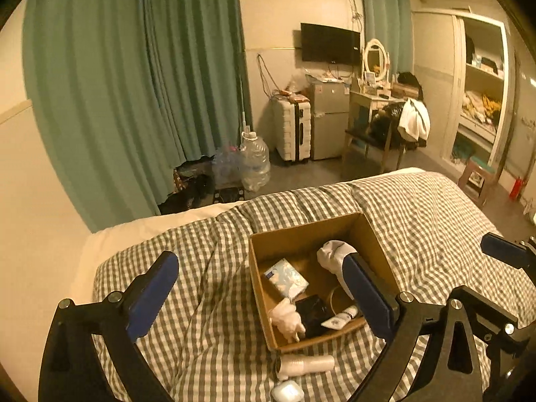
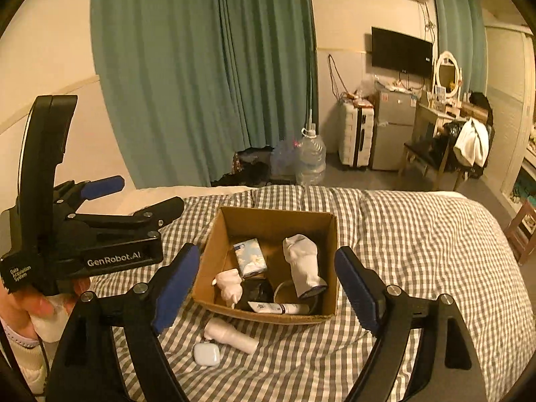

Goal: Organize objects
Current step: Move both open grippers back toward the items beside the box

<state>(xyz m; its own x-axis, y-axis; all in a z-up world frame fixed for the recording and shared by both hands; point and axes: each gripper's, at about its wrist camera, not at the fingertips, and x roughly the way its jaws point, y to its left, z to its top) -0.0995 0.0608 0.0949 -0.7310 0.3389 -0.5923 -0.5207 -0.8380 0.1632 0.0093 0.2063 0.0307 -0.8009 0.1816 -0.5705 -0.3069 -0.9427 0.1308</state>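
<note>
A checked bed [image 2: 418, 234] carries an open cardboard box [image 2: 268, 221]. Both the left tongs [image 1: 261, 276] and the right tongs [image 2: 268, 269] are spread wide, released, grasping nothing. Inside the box lie a white sock [image 2: 301, 261], a tissue pack [image 2: 249, 256], a white figurine [image 2: 229, 284] and a tube [image 2: 278, 308]. Just before the box lie a white cylinder [image 2: 231, 335], possibly a flashlight, and an earbud case [image 2: 206, 354].

Dim warm yellow-orange cast, soft grainy detail, fisheye bending, black vignetted corners
</note>
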